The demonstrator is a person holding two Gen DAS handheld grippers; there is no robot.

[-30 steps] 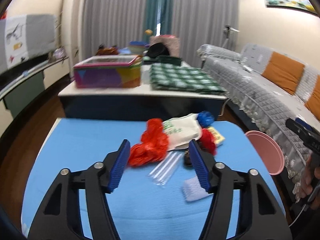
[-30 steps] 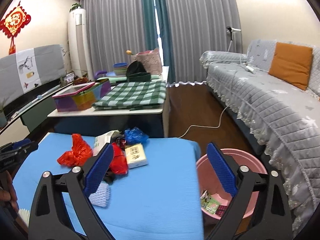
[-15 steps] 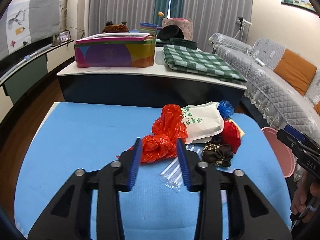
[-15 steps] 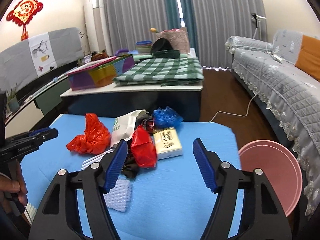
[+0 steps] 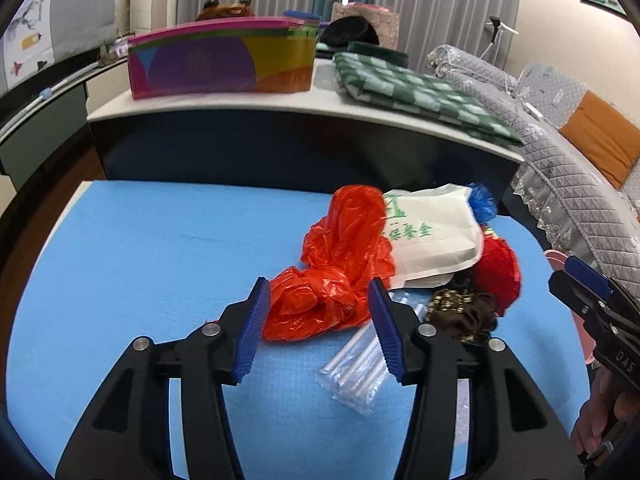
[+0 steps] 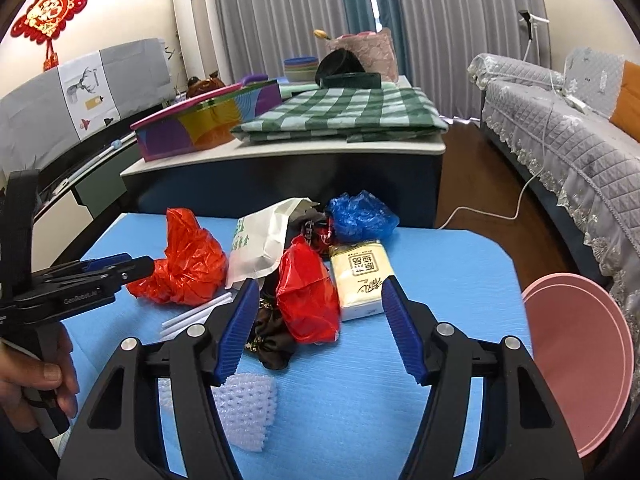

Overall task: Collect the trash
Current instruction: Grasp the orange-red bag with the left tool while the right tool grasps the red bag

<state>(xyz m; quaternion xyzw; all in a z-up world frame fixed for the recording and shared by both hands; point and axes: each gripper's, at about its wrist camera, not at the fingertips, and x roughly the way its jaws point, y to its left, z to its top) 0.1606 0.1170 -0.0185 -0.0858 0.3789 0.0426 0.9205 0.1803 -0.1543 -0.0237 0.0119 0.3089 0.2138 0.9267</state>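
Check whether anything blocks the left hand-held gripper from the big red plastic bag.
Nothing visible does: the left hand-held gripper, jaws opening, already straddles the near end of the red plastic bag; clear straws lie beside it.

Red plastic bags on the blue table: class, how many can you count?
2. One red bag lies at the left of the pile, beside the white paper bag. The other red bag lies beside the tissue pack. More may be hidden underneath.
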